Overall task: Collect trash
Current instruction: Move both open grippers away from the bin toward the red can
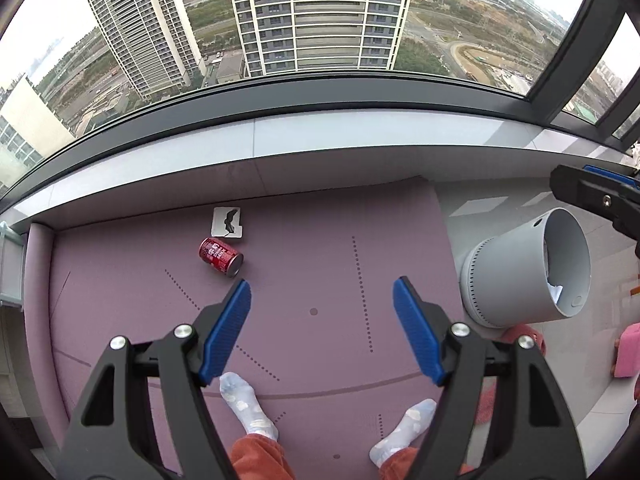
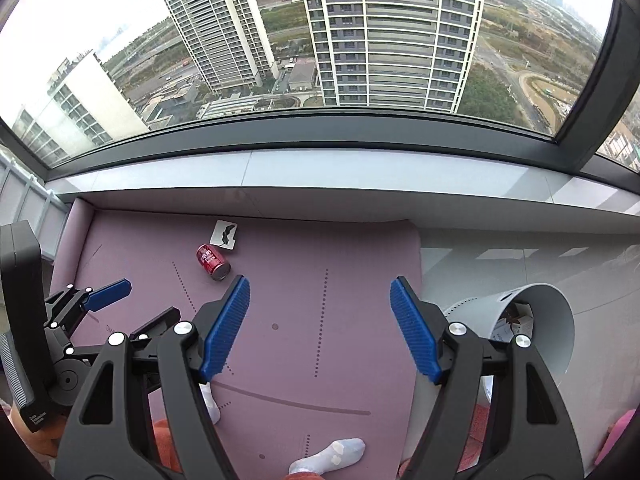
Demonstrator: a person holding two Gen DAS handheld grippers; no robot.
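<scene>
A red soda can [image 1: 221, 256] lies on its side on the purple mat [image 1: 312, 264], with a white card with a black shape [image 1: 227, 222] just behind it. Both show in the right wrist view too, the can [image 2: 213, 262] and the card [image 2: 224, 235]. My left gripper [image 1: 322, 328] is open and empty, above the mat, to the right of and nearer than the can. My right gripper [image 2: 320, 326] is open and empty, above the mat beside the grey bin [image 2: 536, 328], which holds paper trash. The bin [image 1: 528, 272] stands right of the mat.
A low grey window ledge [image 1: 320, 136] runs behind the mat under large windows. The person's socked feet [image 1: 244, 404] stand on the mat's near part. A pink object [image 1: 628, 352] sits on the floor at far right. The left gripper's body [image 2: 60, 320] shows at left.
</scene>
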